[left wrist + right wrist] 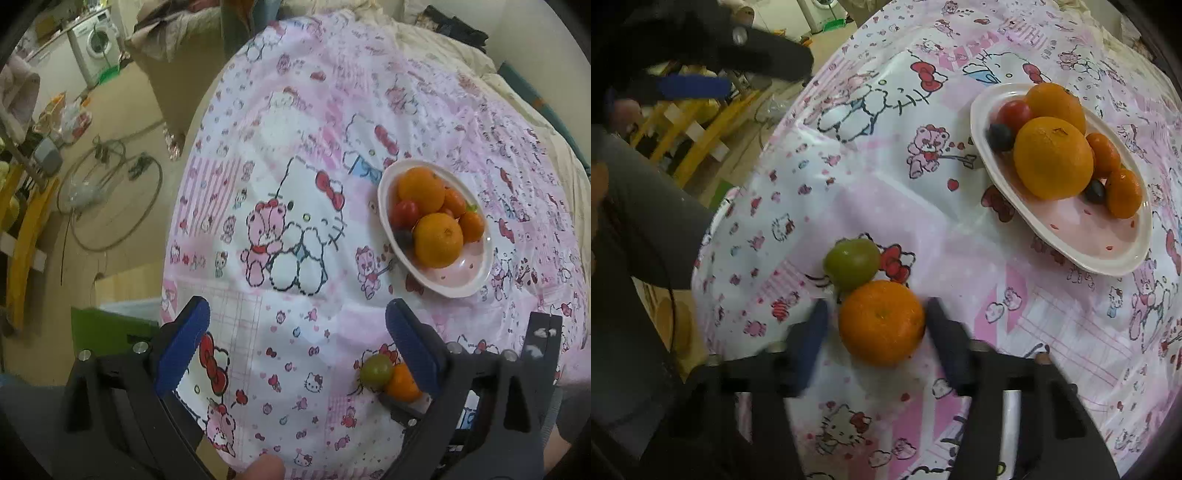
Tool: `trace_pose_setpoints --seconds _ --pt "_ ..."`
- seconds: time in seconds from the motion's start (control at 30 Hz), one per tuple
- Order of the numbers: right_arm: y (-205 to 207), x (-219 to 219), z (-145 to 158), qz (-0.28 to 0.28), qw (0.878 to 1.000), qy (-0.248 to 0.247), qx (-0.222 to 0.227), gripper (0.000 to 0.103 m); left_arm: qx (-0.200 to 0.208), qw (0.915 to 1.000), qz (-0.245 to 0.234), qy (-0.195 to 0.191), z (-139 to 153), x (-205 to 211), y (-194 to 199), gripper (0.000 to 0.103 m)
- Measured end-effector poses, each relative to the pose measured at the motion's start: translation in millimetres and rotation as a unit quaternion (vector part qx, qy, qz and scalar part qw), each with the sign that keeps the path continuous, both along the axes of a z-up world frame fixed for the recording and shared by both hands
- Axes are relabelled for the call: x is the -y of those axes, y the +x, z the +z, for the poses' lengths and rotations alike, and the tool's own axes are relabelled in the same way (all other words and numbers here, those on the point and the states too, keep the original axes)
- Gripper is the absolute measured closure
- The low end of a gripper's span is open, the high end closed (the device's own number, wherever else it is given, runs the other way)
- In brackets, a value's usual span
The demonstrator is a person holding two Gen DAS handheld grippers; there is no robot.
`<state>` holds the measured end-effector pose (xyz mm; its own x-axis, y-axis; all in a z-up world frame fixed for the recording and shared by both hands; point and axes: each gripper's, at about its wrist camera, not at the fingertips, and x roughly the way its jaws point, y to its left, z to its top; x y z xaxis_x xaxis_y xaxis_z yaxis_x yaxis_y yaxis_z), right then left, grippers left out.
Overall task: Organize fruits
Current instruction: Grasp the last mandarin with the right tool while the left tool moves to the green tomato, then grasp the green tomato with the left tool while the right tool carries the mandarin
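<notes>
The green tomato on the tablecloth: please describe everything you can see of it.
The green tomato is small, round, smooth and glossy, olive-green with a yellowish tint. It lies on the patterned tablecloth, outside the plate, and appears to touch the loose orange beside it. It sits just beyond the open right gripper, which flanks that orange.

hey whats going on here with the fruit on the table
A person with a handheld tool in each hand is gathering fruit onto a plate on a pink cartoon tablecloth. The right tool is open, its fingers on either side of a loose orange, not yet gripping it. A green tomato sits touching that orange. The left tool hangs open and empty over the cloth. The plate already holds several oranges, a red tomato and small dark fruits.
</notes>
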<state>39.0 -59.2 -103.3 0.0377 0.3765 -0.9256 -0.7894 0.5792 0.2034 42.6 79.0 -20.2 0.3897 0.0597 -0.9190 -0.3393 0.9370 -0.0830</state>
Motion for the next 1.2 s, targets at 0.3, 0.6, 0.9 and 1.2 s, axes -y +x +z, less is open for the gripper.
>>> trace_pose_setpoints --seconds 0.3,0.6,0.9,1.2 --pt "24 35 17 -0.042 0.998 0.031 -0.018 0.056 0.044 0.9981 -0.029 0.032 8 17 3 0.008" --pt "64 106 45 -0.166 0.982 0.081 -0.025 0.056 0.041 0.9957 -0.077 0.030 -7 41 5 0.008" --pt "79 145 57 -0.235 0.966 0.106 -0.037 0.056 -0.056 0.9903 -0.127 0.000 -49 63 2 0.009" --pt "84 154 65 -0.249 0.961 0.116 -0.042 0.056 -0.101 0.9767 -0.189 0.007 -76 96 -1 0.016"
